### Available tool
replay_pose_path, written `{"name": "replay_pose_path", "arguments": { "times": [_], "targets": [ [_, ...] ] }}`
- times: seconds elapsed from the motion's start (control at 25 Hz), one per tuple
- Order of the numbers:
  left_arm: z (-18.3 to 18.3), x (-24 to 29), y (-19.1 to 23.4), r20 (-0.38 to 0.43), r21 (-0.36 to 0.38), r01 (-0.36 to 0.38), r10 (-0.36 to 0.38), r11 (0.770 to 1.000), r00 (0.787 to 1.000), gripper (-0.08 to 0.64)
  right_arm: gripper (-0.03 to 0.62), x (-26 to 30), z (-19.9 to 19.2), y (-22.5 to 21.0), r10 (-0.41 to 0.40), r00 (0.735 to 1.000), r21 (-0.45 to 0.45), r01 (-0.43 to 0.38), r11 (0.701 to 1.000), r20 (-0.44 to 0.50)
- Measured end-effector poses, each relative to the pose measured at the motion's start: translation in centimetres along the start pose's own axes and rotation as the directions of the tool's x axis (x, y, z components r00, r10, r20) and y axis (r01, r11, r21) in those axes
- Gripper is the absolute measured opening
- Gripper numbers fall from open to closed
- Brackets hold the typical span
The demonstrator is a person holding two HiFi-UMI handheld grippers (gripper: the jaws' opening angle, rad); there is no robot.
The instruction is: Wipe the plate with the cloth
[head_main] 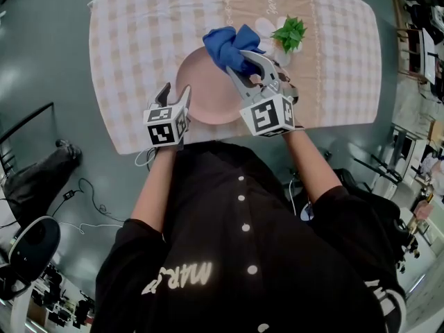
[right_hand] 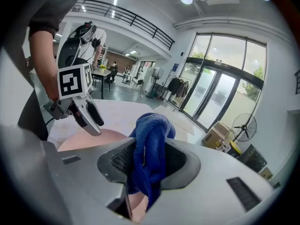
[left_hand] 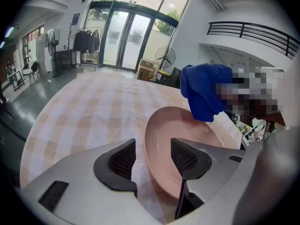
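Note:
A pink plate (head_main: 201,99) lies on a checked tablecloth (head_main: 125,47). My left gripper (head_main: 175,94) is at the plate's left rim. In the left gripper view it (left_hand: 152,156) stands open astride the rim of the plate (left_hand: 197,125), with a gap still showing at the left pad. My right gripper (head_main: 244,64) hovers over the plate's far right part, shut on a blue cloth (head_main: 229,47). In the right gripper view the cloth (right_hand: 150,144) bunches between the jaws and hangs down over the plate (right_hand: 93,137). The blue cloth (left_hand: 204,90) also shows above the plate in the left gripper view.
A small green plant (head_main: 289,35) in a white pot stands just right of the cloth. The table's near edge runs close under both grippers. On the floor to the left lie a black bag (head_main: 35,175) and cables (head_main: 87,193).

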State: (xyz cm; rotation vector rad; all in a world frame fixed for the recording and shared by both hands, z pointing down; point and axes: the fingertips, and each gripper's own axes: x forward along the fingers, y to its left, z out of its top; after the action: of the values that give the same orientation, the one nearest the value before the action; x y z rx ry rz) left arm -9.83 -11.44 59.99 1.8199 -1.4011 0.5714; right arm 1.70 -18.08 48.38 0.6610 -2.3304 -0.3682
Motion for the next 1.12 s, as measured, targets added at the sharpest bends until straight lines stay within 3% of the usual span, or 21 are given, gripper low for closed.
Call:
{"name": "replay_pose_path", "arguments": {
  "times": [0.28, 0.48, 0.68, 1.12],
  "targets": [
    [-1.3, 1.1, 0.5, -0.059, -0.065, -0.004, 0.000, 0.998, 0.998, 0.204, 0.121, 2.3, 0.1, 1.2, 0.033, 0.999, -0.071, -0.034, 0.997, -0.015],
    [-1.9, 1.8, 0.9, -0.083, -0.078, -0.009, 0.003, 0.997, 0.997, 0.116, 0.122, 3.6, -0.1, 2.3, 0.056, 0.998, -0.110, -0.060, 0.992, -0.040],
    [-2.0, 2.0, 0.9, -0.100, -0.102, -0.006, -0.004, 0.995, 0.995, 0.098, 0.122, 4.5, -0.4, 3.2, 0.087, 0.994, -0.145, -0.097, 0.985, -0.070],
    [-2.2, 2.1, 1.4, -0.136, -0.163, -0.004, -0.018, 0.987, 0.991, 0.034, 0.123, 6.1, -0.4, 5.1, 0.148, 0.985, -0.148, -0.160, 0.976, -0.089]
  ]
}}
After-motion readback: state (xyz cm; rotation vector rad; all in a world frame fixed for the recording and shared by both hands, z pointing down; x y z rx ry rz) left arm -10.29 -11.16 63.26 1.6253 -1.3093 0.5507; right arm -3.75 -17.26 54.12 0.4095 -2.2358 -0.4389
